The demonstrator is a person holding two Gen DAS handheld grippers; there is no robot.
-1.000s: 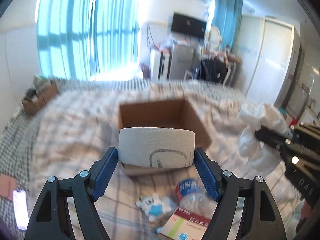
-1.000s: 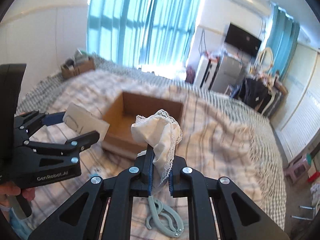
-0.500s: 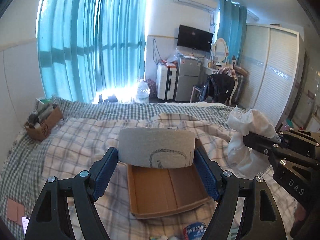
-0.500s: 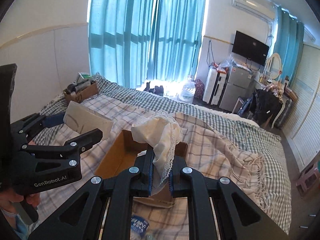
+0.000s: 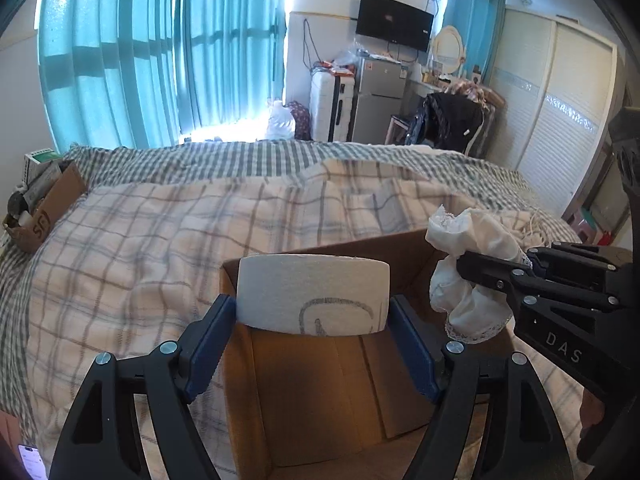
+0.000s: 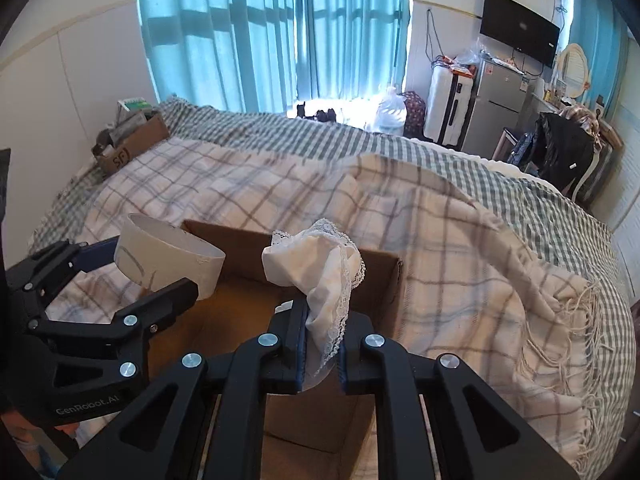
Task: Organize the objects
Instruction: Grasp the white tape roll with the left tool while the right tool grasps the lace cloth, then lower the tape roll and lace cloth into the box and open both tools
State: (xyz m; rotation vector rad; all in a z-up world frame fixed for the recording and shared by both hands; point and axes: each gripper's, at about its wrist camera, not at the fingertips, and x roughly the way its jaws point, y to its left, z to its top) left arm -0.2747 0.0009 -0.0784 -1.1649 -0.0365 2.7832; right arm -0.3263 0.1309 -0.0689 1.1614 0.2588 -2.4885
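My left gripper (image 5: pixel 312 344) is shut on a white bowl-like cup (image 5: pixel 313 295) with a grey drawn mark, held over the open cardboard box (image 5: pixel 340 392) on the bed. The cup also shows in the right wrist view (image 6: pixel 168 260). My right gripper (image 6: pixel 322 344) is shut on a white lace-edged cloth (image 6: pixel 320 276), held above the same box (image 6: pixel 380 264). In the left wrist view the cloth (image 5: pixel 472 276) hangs over the box's right side. The box inside looks bare where it shows.
The box sits on a plaid blanket (image 5: pixel 160 248) over a checked bedspread. A small cardboard box of clutter (image 5: pixel 40 208) stands at the bed's far left. A phone (image 5: pixel 30 456) lies at the lower left. Fridge, suitcase and wardrobe stand beyond the bed.
Both grippers have moved forward over the box with their loads. The bottle, toy and packet on the blanket in front of the box have dropped out of view.
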